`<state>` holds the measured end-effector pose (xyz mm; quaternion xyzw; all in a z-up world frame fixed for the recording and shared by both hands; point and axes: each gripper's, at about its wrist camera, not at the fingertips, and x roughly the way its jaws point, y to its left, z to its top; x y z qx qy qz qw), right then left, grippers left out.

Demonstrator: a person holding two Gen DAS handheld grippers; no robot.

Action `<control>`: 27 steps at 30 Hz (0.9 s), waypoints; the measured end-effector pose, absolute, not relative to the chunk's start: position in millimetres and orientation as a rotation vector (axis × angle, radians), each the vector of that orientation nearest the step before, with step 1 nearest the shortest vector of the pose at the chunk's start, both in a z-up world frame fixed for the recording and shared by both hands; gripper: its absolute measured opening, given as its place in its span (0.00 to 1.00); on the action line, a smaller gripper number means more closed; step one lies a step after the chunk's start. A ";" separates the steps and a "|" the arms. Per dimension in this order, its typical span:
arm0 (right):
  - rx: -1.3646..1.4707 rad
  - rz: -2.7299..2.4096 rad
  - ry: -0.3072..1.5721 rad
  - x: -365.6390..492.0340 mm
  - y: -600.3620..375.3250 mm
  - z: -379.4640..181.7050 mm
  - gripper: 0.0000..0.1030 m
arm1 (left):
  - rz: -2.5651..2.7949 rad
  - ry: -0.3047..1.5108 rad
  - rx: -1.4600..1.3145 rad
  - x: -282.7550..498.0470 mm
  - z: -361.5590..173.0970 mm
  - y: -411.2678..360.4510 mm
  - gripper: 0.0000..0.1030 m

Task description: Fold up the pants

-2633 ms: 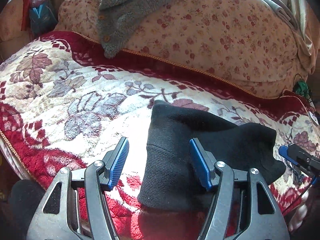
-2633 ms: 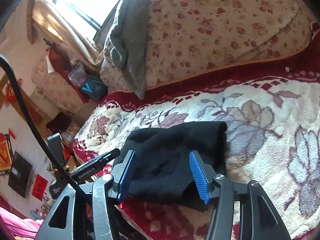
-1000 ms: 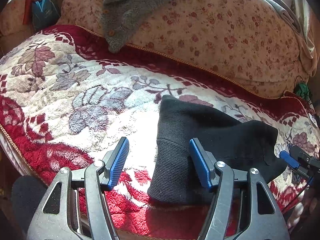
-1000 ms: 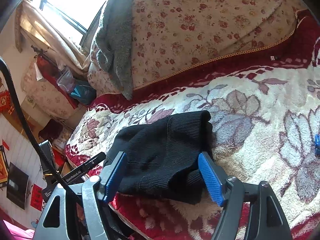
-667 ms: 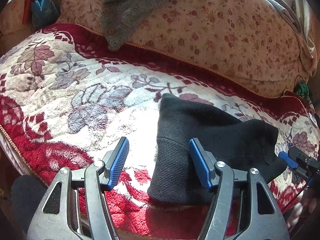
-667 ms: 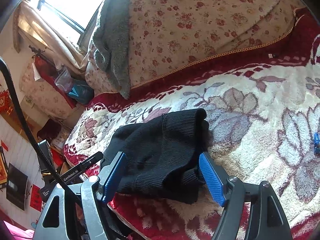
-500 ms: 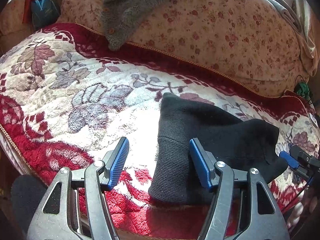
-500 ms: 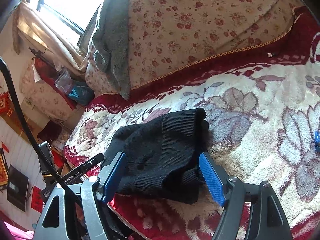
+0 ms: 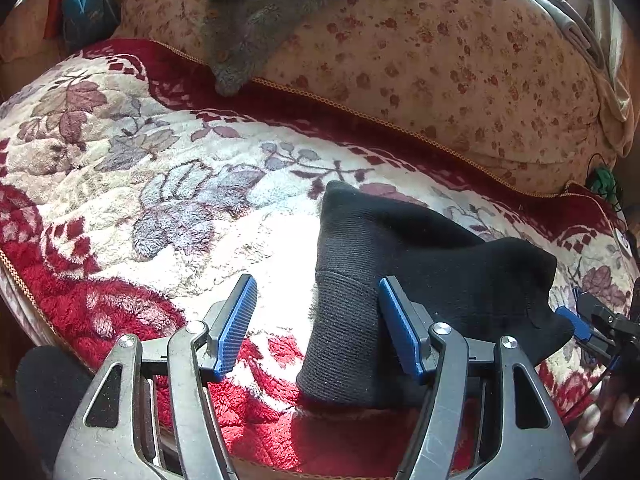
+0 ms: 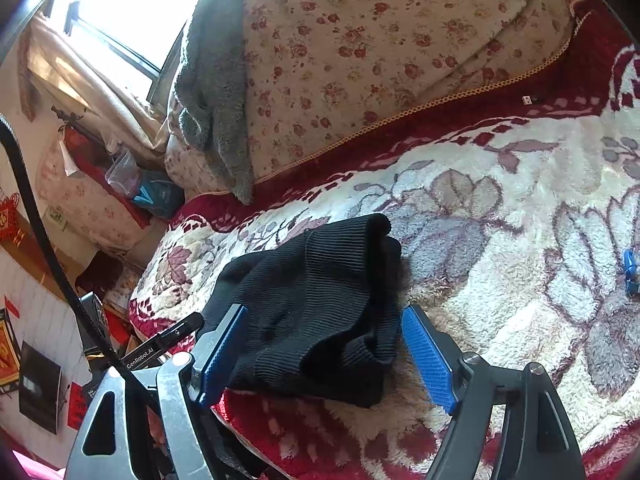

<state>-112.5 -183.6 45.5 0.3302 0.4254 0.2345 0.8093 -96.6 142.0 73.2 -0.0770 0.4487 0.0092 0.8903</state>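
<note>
Both the left tongs (image 9: 316,324) and right tongs (image 10: 324,354) hang apart, gripping nothing; the right ones have spread wider than a moment ago and drawn back slightly. Just beyond them the black pants (image 9: 404,280) lie as a compact folded bundle on the flowered blanket (image 9: 160,184), so folding looks essentially finished. Farther back, a grey garment (image 9: 256,20) drapes the quilt.

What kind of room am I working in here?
Most likely a bedroom at home. The black pants lie on a plush floral blanket spread like a bed cover, with a big rose-print quilt bundle behind and a curtained window.
</note>
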 end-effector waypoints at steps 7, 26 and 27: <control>0.701 0.511 0.913 -112.0 -183.5 43.9 0.77 | -0.016 0.933 -0.166 -97.3 75.1 142.0 0.62; 0.734 0.522 0.957 -104.8 -181.8 25.5 0.80 | -0.134 0.980 -0.220 -85.0 63.5 147.1 0.62; 0.742 0.524 0.961 -103.8 -181.6 23.6 0.80 | -0.144 0.977 -0.220 -84.2 63.0 146.9 0.62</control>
